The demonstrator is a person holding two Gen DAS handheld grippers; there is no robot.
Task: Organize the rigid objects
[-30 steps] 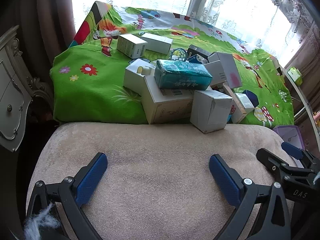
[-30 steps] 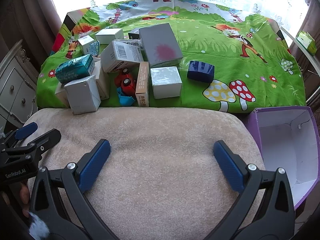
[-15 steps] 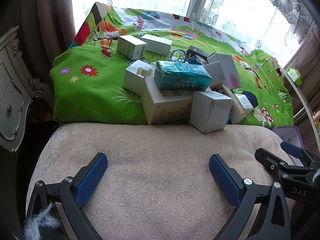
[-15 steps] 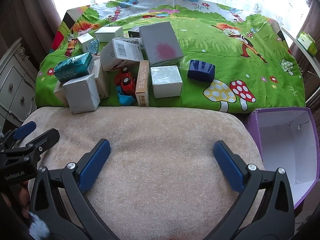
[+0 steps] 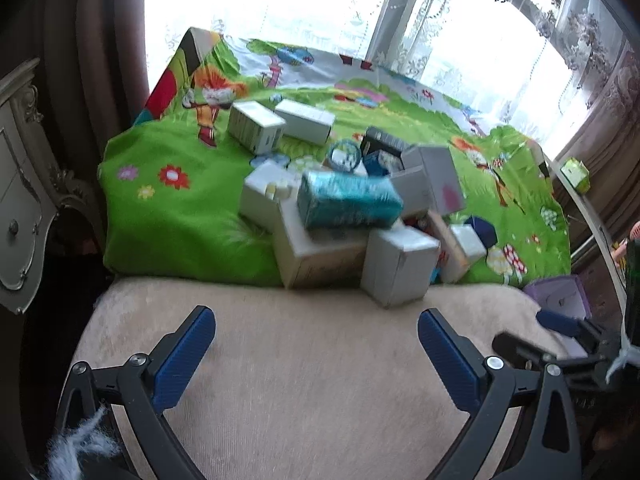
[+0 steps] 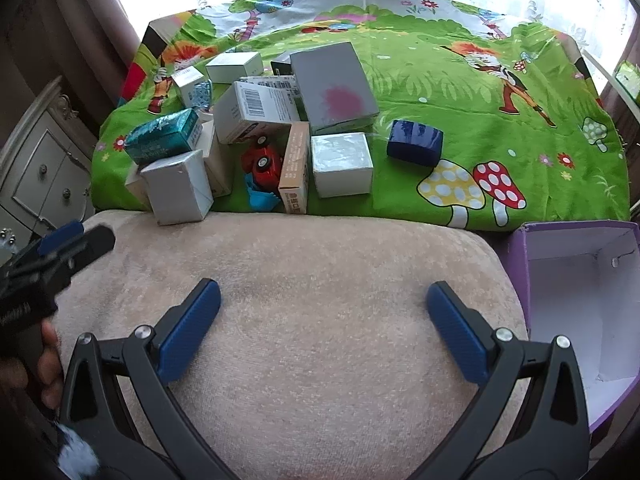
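Observation:
A heap of small boxes lies on a green cartoon cloth [image 6: 460,92]: a teal box [image 5: 348,200] [image 6: 162,135] on top, a white cube [image 5: 398,266] [image 6: 178,188] at the front, a grey box with a pink blotch [image 6: 334,86], a white square box [image 6: 341,164], a tan narrow box [image 6: 296,168], a navy box [image 6: 416,142] and a red toy car [image 6: 264,164]. My left gripper [image 5: 316,344] and right gripper [image 6: 322,314] both hover open and empty above a beige cushion [image 6: 312,280], short of the heap. An empty purple bin [image 6: 568,288] stands at the right.
A pale carved cabinet [image 5: 20,184] stands on the left, with dark curtains behind it. Bright windows with lace curtains back the cloth. A hand [image 6: 44,364] holds the left gripper's handle at the lower left of the right wrist view. A small green box [image 5: 576,174] sits on a ledge at the right.
Both grippers have lifted and edged forward slightly towards the heap, and the left wrist view is now motion-blurred. Both stay open; no object has moved.

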